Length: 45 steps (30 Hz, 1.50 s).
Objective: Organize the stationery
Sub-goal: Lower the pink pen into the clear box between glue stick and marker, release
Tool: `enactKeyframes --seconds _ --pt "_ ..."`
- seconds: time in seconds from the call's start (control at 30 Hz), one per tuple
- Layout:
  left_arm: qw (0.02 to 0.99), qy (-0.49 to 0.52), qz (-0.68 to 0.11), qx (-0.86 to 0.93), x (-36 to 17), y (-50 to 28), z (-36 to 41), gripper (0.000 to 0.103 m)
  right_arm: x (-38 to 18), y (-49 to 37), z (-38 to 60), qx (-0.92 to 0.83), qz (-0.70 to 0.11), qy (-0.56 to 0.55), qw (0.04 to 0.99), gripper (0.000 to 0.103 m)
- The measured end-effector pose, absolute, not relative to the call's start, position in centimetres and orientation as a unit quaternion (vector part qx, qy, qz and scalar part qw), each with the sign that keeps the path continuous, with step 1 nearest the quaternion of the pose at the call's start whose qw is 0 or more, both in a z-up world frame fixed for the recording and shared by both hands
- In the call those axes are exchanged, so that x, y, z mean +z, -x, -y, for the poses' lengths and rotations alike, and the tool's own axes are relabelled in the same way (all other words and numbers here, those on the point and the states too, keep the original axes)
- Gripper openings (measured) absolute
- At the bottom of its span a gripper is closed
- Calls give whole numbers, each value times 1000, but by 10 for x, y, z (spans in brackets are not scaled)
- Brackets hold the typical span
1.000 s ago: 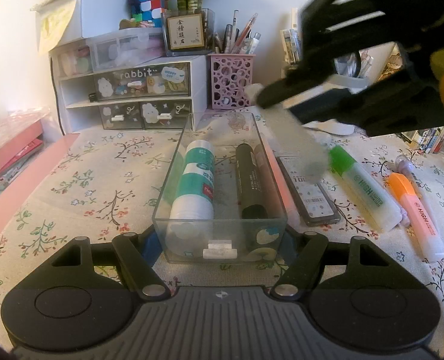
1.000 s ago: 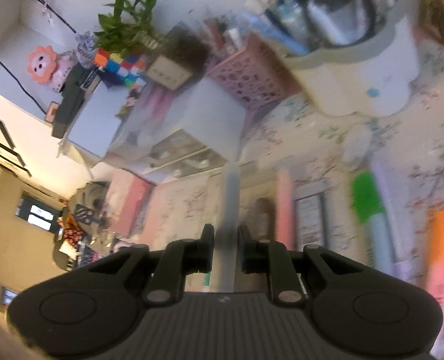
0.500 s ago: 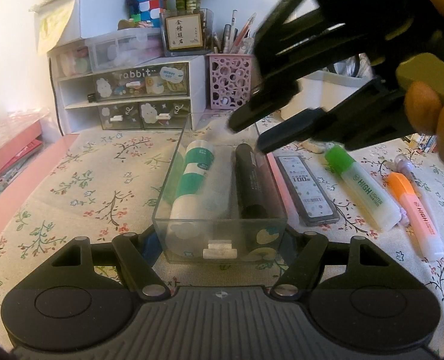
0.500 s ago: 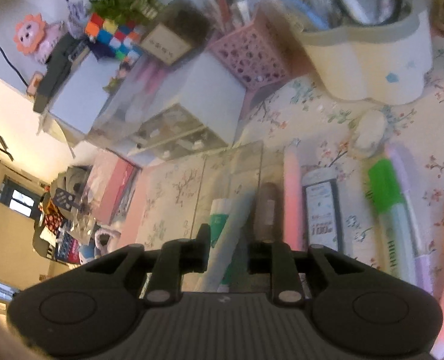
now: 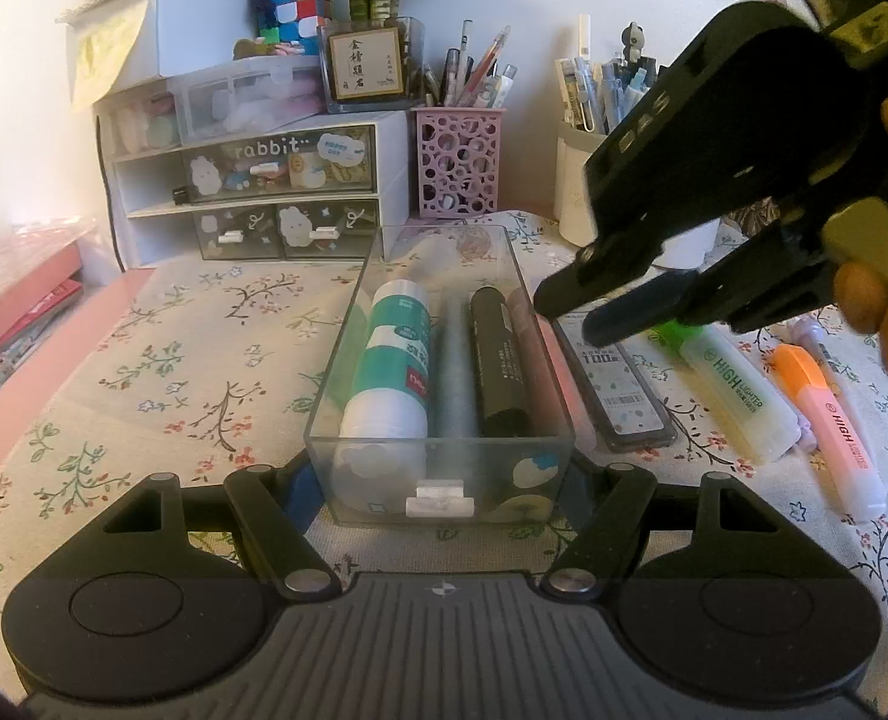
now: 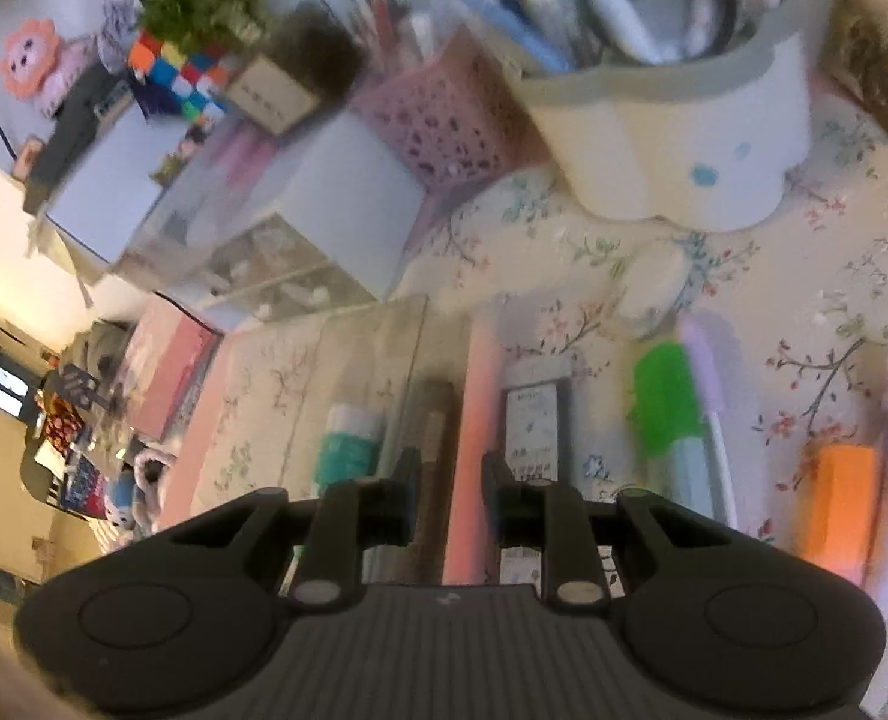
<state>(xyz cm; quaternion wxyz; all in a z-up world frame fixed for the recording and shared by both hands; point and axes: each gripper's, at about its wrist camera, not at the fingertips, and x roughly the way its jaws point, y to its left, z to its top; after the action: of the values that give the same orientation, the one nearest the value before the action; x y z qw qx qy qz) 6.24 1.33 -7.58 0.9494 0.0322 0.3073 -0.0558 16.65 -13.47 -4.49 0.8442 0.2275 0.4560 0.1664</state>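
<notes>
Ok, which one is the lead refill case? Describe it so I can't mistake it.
Find the clear drawer on the floral cloth. Right of it, past a pink pen lying along its wall, lies the lead refill case. It is the only flat, dark, rectangular item there; the highlighters further right are rounded with bright caps.

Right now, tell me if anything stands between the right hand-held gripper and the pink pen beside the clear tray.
Nothing visible does. The right hand-held gripper, jaws just opening and empty, hovers over the pink pen lying bare between the clear tray and the lead case.

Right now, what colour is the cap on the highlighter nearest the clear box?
Green cap, clearest in the left wrist view.
</notes>
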Motion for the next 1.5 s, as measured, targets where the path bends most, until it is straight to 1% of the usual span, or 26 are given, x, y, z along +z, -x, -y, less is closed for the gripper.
enactKeyframes --seconds 0.1,0.43,0.53,0.67,0.77,0.93,1.23,1.3,1.43,1.5 --pt "950 -32 -307 -55 -76 -62 -13 73 -47 -169 125 164 -460 -193 851 14" --pt "951 -24 -307 -41 -76 -61 -16 72 -49 -189 105 159 -476 -132 855 13" --pt "951 -23 -306 -39 -75 -61 -16 72 -50 -191 100 157 -471 -114 860 10" --pt "951 -24 -306 -40 -76 -61 -16 72 -50 -188 98 154 -467 -108 864 9" --pt "951 -23 -306 -40 -76 -61 -16 72 -50 -188 102 157 -471 -129 858 9" --pt "951 -23 -306 -43 -76 -61 -15 72 -55 -184 122 168 -468 -205 843 8" --pt "950 -12 -311 -40 -75 -62 -16 72 -50 -173 138 171 -451 -272 833 8" --pt "949 0 -313 -37 -74 -62 -17 72 -48 -171 142 171 -446 -283 832 8" --pt "947 55 -314 -39 -71 -65 -24 72 -38 -167 147 176 -431 -300 833 8" --pt "948 54 -313 -37 -71 -66 -22 72 -31 -164 148 181 -423 -301 835 8"
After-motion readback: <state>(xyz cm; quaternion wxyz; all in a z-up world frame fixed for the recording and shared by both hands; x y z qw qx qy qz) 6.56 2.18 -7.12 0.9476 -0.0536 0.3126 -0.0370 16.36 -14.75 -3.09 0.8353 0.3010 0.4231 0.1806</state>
